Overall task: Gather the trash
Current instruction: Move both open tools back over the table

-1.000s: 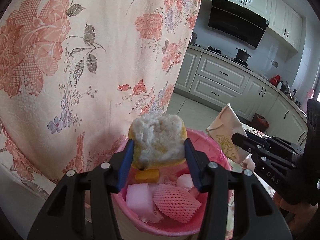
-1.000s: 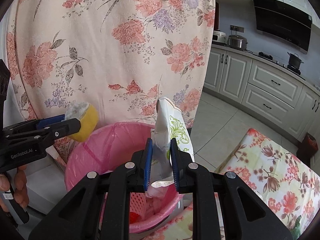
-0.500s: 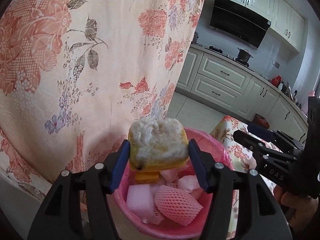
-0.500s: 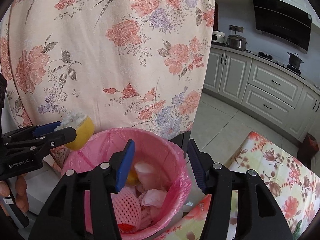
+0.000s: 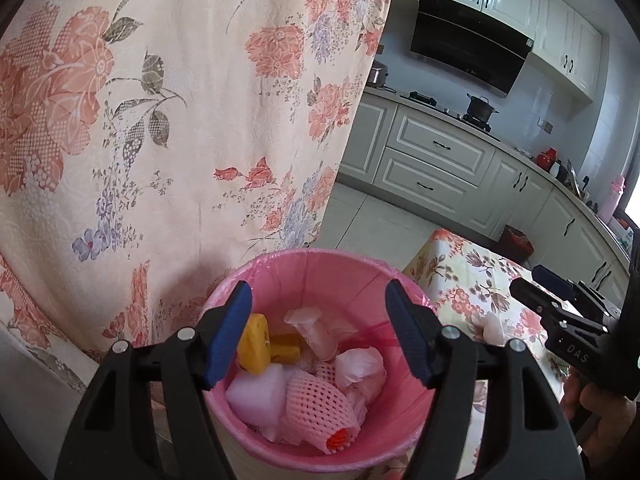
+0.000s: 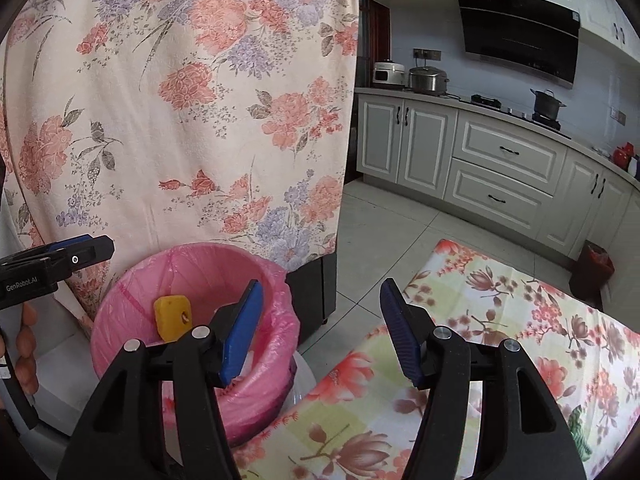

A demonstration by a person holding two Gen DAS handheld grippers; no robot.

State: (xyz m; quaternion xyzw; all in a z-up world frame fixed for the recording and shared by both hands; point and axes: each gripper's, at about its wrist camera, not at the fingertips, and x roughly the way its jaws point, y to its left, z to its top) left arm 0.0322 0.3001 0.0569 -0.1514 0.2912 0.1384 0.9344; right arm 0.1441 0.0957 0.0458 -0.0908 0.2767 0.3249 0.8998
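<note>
Legible text, two items only.

1. Right wrist view: "GenRobot.AI" in small white letters on the black body of the left gripper (image 6: 76, 250), at the left edge of the view.

2. Left wrist view: "DAS" in pale spaced capitals on the black body of the right gripper (image 5: 536, 284), at the right edge of the view. The lettering runs to where the body is cut off, so the word may be partial.

No other readable marks in either view.

The left gripper (image 5: 318, 330) fingers hid part of the yellow sponge (image 5: 253, 343) — the bin's (image 5: 320, 258) base fell below frame.
</note>
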